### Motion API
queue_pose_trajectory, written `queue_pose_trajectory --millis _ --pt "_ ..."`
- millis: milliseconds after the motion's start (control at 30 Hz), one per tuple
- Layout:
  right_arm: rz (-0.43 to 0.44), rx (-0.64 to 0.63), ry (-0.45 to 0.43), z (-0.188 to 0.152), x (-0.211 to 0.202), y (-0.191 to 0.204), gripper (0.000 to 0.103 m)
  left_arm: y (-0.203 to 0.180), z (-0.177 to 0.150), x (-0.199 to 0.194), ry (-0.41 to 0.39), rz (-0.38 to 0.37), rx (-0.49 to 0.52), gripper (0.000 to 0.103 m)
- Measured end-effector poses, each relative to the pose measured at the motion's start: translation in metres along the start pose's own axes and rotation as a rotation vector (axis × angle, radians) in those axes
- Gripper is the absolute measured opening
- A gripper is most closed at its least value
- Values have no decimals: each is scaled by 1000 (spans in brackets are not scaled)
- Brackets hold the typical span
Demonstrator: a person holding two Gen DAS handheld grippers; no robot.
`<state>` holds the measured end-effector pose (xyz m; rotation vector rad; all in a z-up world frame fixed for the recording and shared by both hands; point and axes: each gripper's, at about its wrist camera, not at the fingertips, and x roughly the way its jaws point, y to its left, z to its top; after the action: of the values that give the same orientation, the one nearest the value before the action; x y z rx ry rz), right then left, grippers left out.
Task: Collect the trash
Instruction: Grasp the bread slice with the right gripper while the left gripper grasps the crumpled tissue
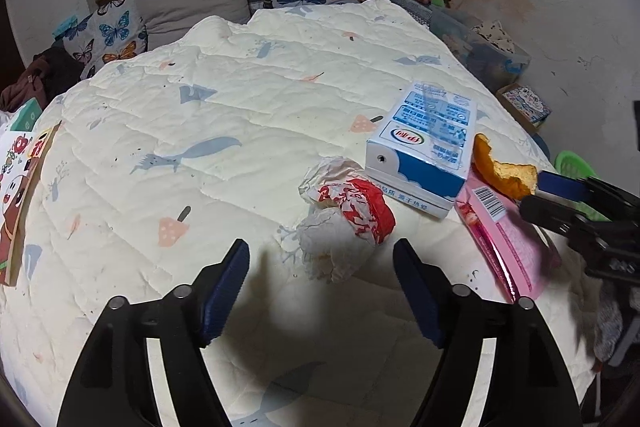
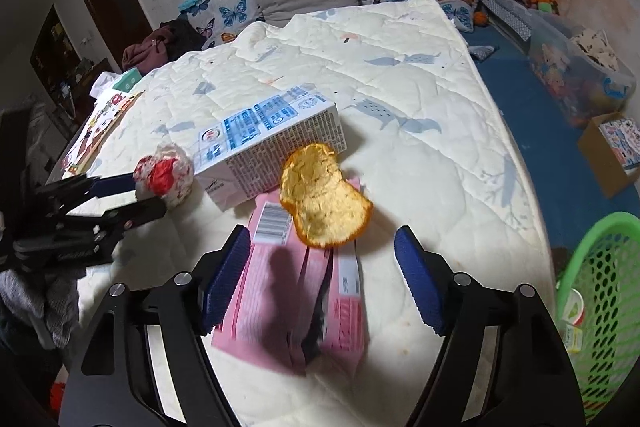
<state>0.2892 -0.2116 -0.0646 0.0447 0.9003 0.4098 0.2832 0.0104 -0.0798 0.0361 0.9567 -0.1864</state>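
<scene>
Two grippers hang open over the bed (image 1: 240,115): left gripper (image 1: 321,259) straddles the crumpled wrapper (image 1: 344,211); right gripper (image 2: 322,247) faces the orange peel (image 2: 324,195) beside it.

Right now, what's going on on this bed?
A person is clearing trash off a quilted bed with two handheld grippers. The left gripper stands open before the crumpled wrapper; the right gripper, open, nears the orange peel lying on pink packaging beside the milk carton. Nothing is held. A green basket waits bedside.
</scene>
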Motion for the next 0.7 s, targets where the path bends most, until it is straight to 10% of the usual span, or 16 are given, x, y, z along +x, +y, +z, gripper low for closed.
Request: queue_pose_trajectory --millis 500,700 --pt "-6 16 2 8 17 -4 46 4 11 12 17 -25 -1 79" --pt "5 14 -27 4 2 -2 41 1 13 13 9 -53 -2 64"
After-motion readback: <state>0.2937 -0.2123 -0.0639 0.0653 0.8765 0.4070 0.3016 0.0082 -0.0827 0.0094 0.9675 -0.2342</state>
